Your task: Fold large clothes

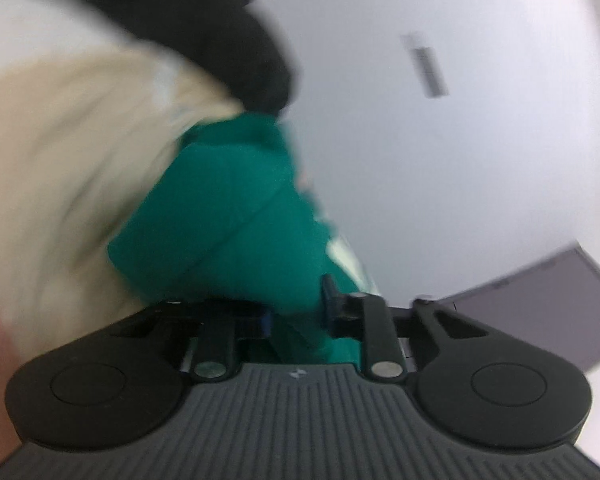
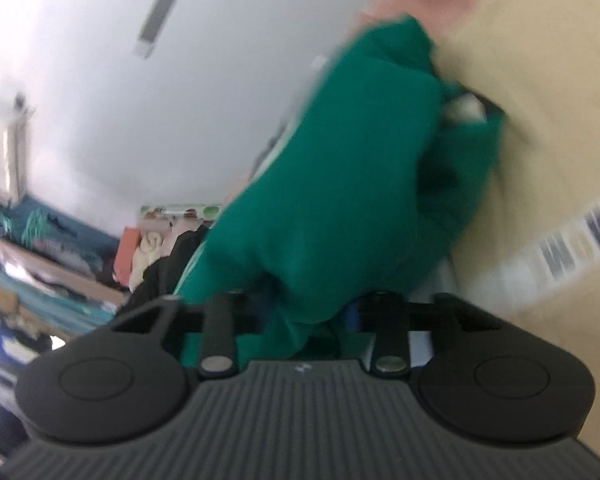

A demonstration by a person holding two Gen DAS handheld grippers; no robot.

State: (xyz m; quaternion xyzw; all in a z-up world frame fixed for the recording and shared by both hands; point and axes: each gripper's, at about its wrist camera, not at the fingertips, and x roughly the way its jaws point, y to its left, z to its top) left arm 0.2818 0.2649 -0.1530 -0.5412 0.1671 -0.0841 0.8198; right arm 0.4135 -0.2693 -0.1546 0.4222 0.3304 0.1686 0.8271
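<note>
Green garment (image 1: 236,216) right in front of both grippers, bunched and hanging, with a fold of it running down between the fingers of each one. Left gripper (image 1: 296,316) has its jaws drawn narrow with green cloth pinched in the gap; right gripper (image 2: 308,316) looks the same, jaws close together and a thick wad of the same fabric (image 2: 340,184) swallowing the space between them. Both views are smeared with blur, so exactly how much cloth each pinch has, I can't say.

It reads as soft, thick knit, light enough but floppy, no stiffness to help, and it'll sag wherever it isn't held. Best hold, I'd judge, is on an edge or seam at two well-apart corners, not on a bunched middle like this.

Beyond the left gripper, to its left, a cream garment (image 1: 68,152) fills the frame, with something black (image 1: 204,20) above it and a grey panel (image 1: 548,304) off to the right. Only the right wrist view shows a heap of clothes (image 2: 156,256) low and left of its gripper, plus lettering (image 2: 580,240) on the cream fabric at right.
</note>
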